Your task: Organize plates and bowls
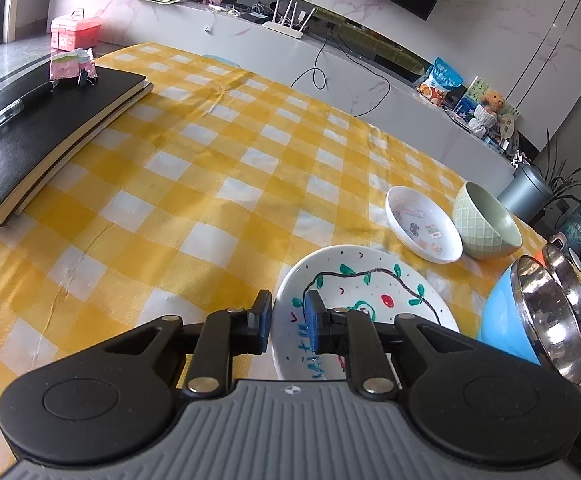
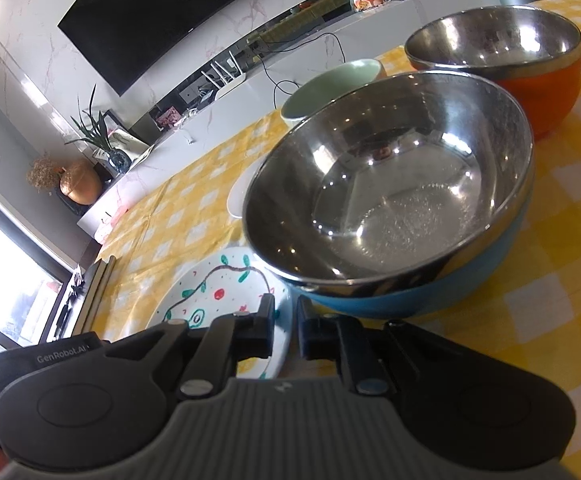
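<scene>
A white painted plate (image 1: 364,292) with green leaves and a red dot lies on the yellow checked cloth. My left gripper (image 1: 288,322) straddles its near-left rim, fingers close on either side of it. My right gripper (image 2: 284,320) straddles the opposite rim of the same plate (image 2: 210,292), fingers narrowly apart. A blue bowl with steel lining (image 2: 390,200) sits just right of the plate, and also shows in the left wrist view (image 1: 530,312). An orange steel-lined bowl (image 2: 502,60), a green bowl (image 1: 484,220) and a small white dish (image 1: 422,224) stand beyond.
Black notebooks (image 1: 42,136) with a pen lie at the table's left. A pink box (image 1: 75,31) sits on the ledge behind. The TV shelf with a router (image 1: 286,20) and cables runs along the back.
</scene>
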